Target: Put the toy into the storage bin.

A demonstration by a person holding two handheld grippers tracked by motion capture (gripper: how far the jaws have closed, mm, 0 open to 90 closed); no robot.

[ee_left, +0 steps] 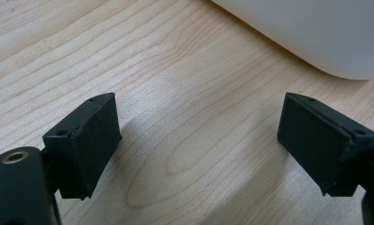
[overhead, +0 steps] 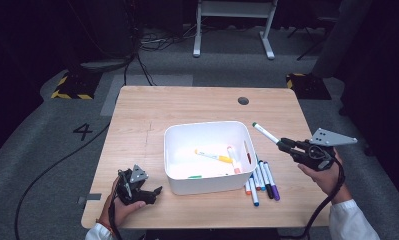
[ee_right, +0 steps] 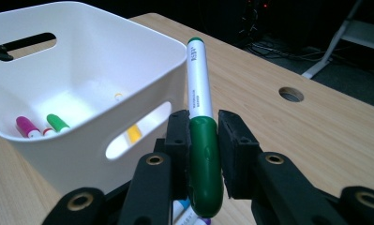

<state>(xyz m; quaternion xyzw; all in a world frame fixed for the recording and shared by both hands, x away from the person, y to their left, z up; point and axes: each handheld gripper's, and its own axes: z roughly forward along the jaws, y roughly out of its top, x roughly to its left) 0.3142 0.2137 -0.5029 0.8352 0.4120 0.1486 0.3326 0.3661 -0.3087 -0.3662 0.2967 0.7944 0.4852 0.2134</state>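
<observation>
Green-capped marker (ee_right: 201,140) sits clamped in the right gripper (ee_right: 202,140), raised beside the white bin (overhead: 207,131); carry it above the rim, tip it level, then release low. Left gripper (ee_left: 198,140) rests wide open and empty on the table (ee_left: 175,70)

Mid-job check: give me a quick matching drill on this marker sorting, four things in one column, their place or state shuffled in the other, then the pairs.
Things:
1. green marker
2. left gripper
3. yellow marker
4. purple marker

Place or state:
A. lies inside the white bin
B. lies on the table, right of the bin
C. clamped in the right gripper, off the table
D. open, with nothing between the jaws, low over the table

Pairs: 1-C, 2-D, 3-A, 4-B
</observation>
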